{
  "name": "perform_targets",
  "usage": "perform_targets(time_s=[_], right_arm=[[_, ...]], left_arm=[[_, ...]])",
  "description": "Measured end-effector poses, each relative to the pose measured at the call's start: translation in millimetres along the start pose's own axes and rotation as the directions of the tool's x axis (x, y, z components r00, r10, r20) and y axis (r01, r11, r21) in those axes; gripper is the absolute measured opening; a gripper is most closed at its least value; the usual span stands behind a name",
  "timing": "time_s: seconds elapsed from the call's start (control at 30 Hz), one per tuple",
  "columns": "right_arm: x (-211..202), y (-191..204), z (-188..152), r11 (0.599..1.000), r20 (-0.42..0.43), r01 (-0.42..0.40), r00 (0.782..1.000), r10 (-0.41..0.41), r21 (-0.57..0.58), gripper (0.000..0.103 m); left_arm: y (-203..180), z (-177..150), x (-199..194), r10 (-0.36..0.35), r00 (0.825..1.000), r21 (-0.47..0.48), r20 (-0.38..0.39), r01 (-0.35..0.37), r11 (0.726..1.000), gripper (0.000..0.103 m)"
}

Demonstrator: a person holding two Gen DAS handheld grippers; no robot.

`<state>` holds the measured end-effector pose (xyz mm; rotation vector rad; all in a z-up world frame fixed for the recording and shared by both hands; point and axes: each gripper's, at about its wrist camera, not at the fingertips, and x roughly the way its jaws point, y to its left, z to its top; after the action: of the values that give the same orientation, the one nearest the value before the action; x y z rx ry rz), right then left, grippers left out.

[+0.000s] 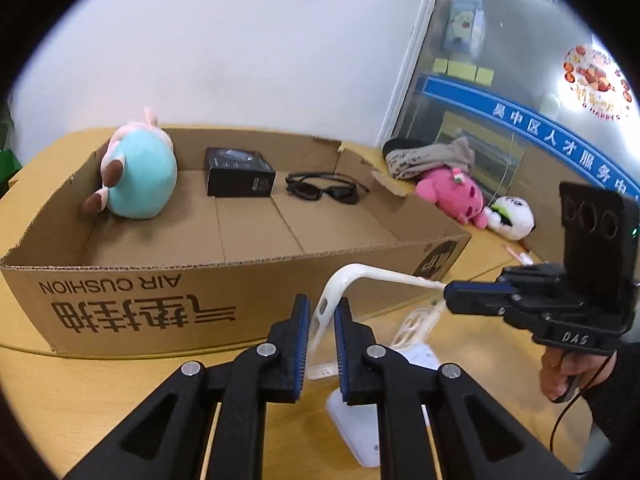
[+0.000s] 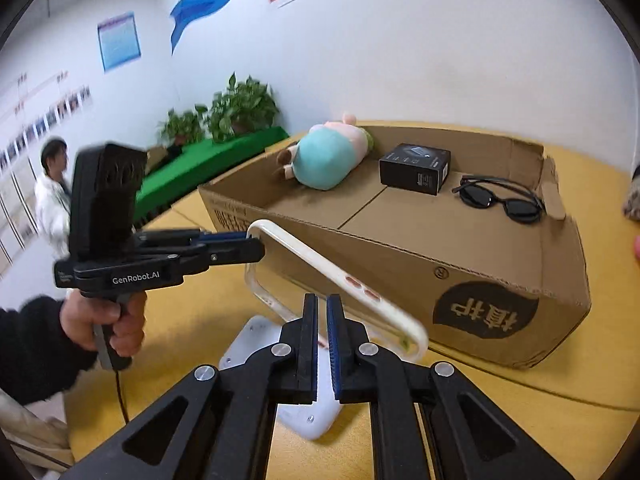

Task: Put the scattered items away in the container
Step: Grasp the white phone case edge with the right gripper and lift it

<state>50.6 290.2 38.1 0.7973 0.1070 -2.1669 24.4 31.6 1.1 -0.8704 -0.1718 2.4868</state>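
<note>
Left wrist view: both grippers, left gripper (image 1: pixel 322 312) and right gripper (image 1: pixel 448 294), pinch the phone case (image 1: pixel 362 274) before the cardboard box (image 1: pixel 224 276), half hiding the white device (image 1: pixel 354 424).

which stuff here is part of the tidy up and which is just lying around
Part of the job:
- cardboard box, the container
- white phone case, held between both grippers
- teal plush, black box, sunglasses, already inside
- white device on the table

Likely bystanders:
- potted plants
- wall posters
- person in white
</note>
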Motion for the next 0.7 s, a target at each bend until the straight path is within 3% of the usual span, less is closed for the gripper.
perform_targets(time_s=[0.03, 0.13, 0.17, 0.23, 0.3, 0.37, 0.5, 0.57, 0.6, 0.63, 0.7], right_arm=[[0.0, -3.0, -0.4, 1.000, -0.004, 0.003, 1.000, -0.003, 0.024, 0.012], [-4.9, -23.7, -9.0, 0.988, -0.006, 0.016, 1.000, -0.015, 0.151, 0.068], [-10.4, -30.2, -13.8, 0.983, 0.006, 0.026, 1.000, -0.027, 0.182, 0.072], [-17.6, -40.6, -20.0, 0.975, 0.017, 0.047, 0.998, -0.052, 0.215, 0.072], [-11.9, -48.7, -24.9, 0.968, -0.024, 0.074, 0.997, -0.071, 0.239, 0.072], [0.3, -52.7, -25.7, 0.966, -0.063, 0.066, 0.997, -0.052, 0.250, 0.062], [31.7, -59.5, -26.6, 0.947, -0.157, 0.058, 0.988, -0.008, 0.316, 0.058], [42.6, -56.7, -28.7, 0.949, -0.190, 0.067, 0.982, -0.008, 0.307, 0.033], [46.4, -55.1, -29.8, 0.951, -0.201, 0.080, 0.979, -0.019, 0.298, 0.011], [48.3, -55.0, -30.9, 0.950, -0.204, 0.087, 0.979, -0.026, 0.299, 0.010], [47.1, -55.8, -32.6, 0.944, -0.194, 0.092, 0.981, -0.031, 0.316, 0.010]], left_arm=[[3.6, -0.9, 0.6, 0.005, 1.000, -0.016, -0.007, -0.005, 1.000, 0.011], [15.6, -4.3, 0.2, 0.018, 1.000, -0.059, -0.017, -0.019, 0.998, 0.011], [19.4, -5.9, -0.7, 0.019, 1.000, -0.074, -0.018, -0.021, 0.997, 0.011], [25.8, -9.3, -0.4, 0.018, 1.000, -0.099, -0.025, -0.021, 0.995, 0.011], [27.6, -10.2, 1.5, 0.021, 0.999, -0.108, -0.029, -0.024, 0.994, 0.011], [29.0, -10.6, 5.7, 0.029, 0.998, -0.123, -0.049, -0.034, 0.992, 0.011], [31.2, -14.0, 17.7, 0.080, 0.985, -0.150, -0.152, -0.103, 0.983, 0.015], [34.7, -18.5, 25.0, 0.085, 0.973, -0.185, -0.215, -0.126, 0.975, 0.038], [35.7, -22.0, 28.8, 0.085, 0.968, -0.193, -0.237, -0.133, 0.972, 0.038], [35.9, -25.3, 31.7, 0.076, 0.966, -0.197, -0.248, -0.127, 0.972, 0.037], [35.3, -28.0, 31.5, 0.041, 0.969, -0.215, -0.243, -0.095, 0.972, 0.018]])
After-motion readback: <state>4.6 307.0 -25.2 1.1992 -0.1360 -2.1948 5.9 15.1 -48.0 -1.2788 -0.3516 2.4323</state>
